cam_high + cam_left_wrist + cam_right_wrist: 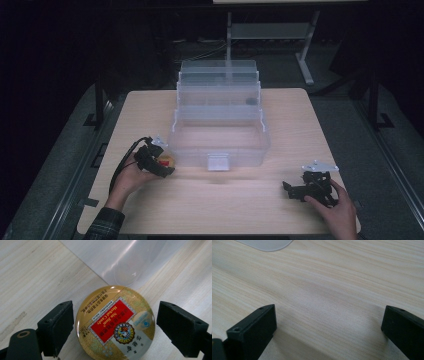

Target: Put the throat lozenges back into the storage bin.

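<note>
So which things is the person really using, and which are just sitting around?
In use:
- round gold candy tin with red label, between the open left gripper
- clear plastic tiered box, open beside the tin, probably its destination

Just there:
- right gripper, open over bare table
- light wooden table
- grey metal stand behind the table

Pale wooden table (280, 125); behind it, a grey metal stand (305, 55).
</note>
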Demonstrator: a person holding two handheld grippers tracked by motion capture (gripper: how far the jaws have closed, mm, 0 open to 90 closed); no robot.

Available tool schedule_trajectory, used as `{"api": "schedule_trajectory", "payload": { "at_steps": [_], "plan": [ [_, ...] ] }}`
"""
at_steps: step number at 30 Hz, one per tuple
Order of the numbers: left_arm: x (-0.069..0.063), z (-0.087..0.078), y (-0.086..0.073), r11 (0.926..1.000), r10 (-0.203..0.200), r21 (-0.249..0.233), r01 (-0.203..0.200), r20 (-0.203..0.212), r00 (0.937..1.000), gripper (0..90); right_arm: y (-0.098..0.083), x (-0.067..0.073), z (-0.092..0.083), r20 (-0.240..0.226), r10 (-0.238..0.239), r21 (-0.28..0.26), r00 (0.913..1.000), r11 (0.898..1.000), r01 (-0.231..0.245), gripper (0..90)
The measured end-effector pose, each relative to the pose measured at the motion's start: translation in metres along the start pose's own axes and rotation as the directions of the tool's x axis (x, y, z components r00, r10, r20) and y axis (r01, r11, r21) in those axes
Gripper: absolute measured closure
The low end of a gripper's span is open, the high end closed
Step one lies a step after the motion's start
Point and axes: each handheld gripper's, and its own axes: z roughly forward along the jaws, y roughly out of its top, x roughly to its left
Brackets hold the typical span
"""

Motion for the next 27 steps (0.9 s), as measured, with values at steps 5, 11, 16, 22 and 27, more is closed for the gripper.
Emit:
{"api": "schedule_trajectory", "payload": {
  "at_steps": [5,11,16,22,27],
  "plan": [
    [0.0028,0.0033,-0.0026,0.9999,-0.011,0.007,0.011,0.004,0.9999,13.7,0.0000,0.0000,0.0000,0.000,0.000,0.000,1.0000,1.000,0.000,0.0],
    [0.0033,0.0059,-0.0038,0.9998,-0.015,0.012,0.015,0.012,0.9998,14.2,0.0000,0.0000,0.0000,0.000,0.000,0.000,1.0000,1.000,0.000,0.0],
    [0.0034,0.0065,-0.0043,0.9998,-0.014,0.017,0.014,0.021,0.9997,15.9,0.0000,0.0000,0.0000,0.000,0.000,0.000,1.0000,1.000,0.000,0.0],
    [0.0039,0.0067,-0.0052,0.9997,-0.019,0.015,0.019,0.026,0.9995,18.9,0.0000,0.0001,0.0000,0.000,0.001,0.000,1.0000,1.000,-0.001,0.0],
    [0.0040,0.0065,-0.0054,0.9997,-0.021,0.016,0.021,0.025,0.9995,19.2,0.0000,0.0000,0.0000,0.000,0.000,0.000,1.0000,1.000,0.000,0.0]
  ]
}}
